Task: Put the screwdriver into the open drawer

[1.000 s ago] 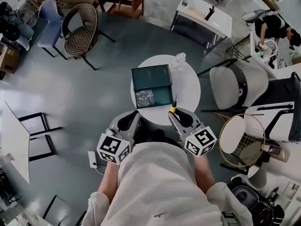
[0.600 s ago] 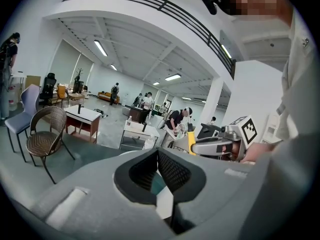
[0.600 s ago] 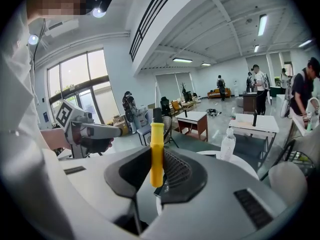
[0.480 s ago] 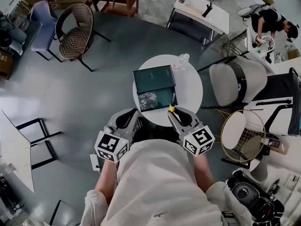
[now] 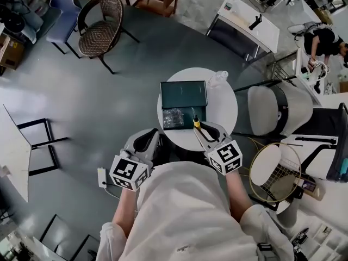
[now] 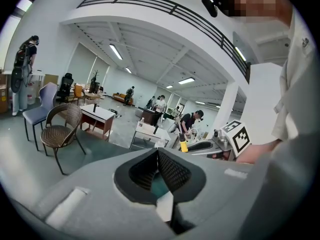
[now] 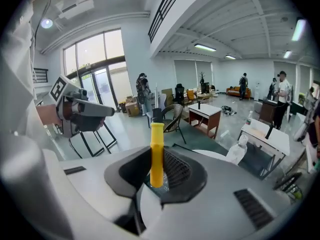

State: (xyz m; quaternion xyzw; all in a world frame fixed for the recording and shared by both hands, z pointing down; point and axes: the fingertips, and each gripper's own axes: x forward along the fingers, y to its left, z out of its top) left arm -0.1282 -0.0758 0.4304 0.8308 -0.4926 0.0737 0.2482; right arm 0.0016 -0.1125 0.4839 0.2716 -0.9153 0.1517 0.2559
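A dark green box (image 5: 184, 94) stands on the round white table (image 5: 223, 107), its open drawer (image 5: 178, 117) pulled toward me with a shiny crumpled item inside. My right gripper (image 5: 199, 130) is shut on the screwdriver (image 5: 196, 124), whose yellow handle stands upright between the jaws (image 7: 157, 151); its dark shaft points at the drawer's right front corner. My left gripper (image 5: 152, 136) hovers off the table's near left edge, shut with nothing held (image 6: 158, 155). In the left gripper view, the right gripper (image 6: 212, 146) shows with the yellow handle (image 6: 184, 146).
A clear plastic bottle (image 5: 220, 78) stands at the table's far right. A white armchair (image 5: 277, 110) and a round wire-frame object (image 5: 274, 170) are to the right, a wicker chair (image 5: 100, 23) far left, a white desk (image 5: 247, 23) behind.
The right gripper with the screwdriver has shifted slightly left, so the shaft's tip now lies at the drawer's right corner instead of just right of it. The left gripper stays shut.
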